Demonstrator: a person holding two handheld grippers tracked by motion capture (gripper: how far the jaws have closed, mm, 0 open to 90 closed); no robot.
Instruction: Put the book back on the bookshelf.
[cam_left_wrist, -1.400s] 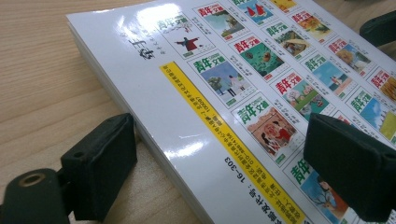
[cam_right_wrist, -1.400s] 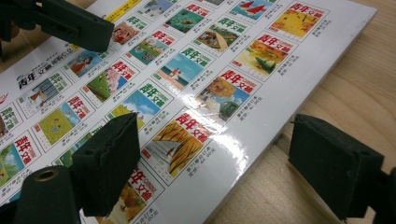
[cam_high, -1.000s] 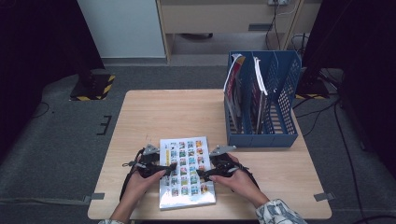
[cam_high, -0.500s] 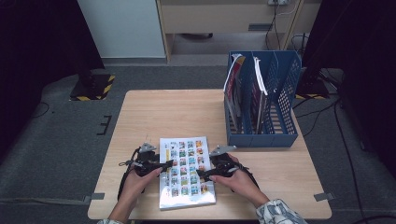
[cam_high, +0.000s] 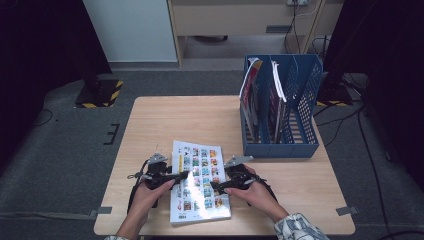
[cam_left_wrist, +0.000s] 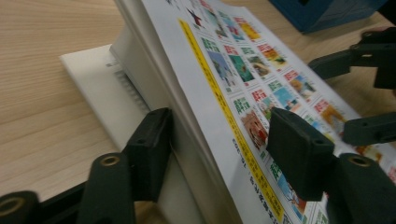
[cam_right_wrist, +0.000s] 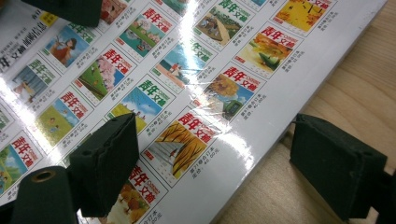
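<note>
A thick glossy magazine (cam_high: 197, 182) lies flat at the near edge of the table (cam_high: 165, 120), left of the blue file rack (cam_high: 282, 107). The left gripper (cam_high: 181, 175) straddles its left edge, fingers (cam_left_wrist: 299, 149) having just been closing, one above the cover and one beneath the lifted edge; whether they press yet is hard to tell. The right gripper (cam_high: 216, 187) stands open astride the right edge, gripping nothing. The magazine looks heavy, floppy and slippery, best taken at both side edges. Its cover tiles read "青年文摘".
</note>
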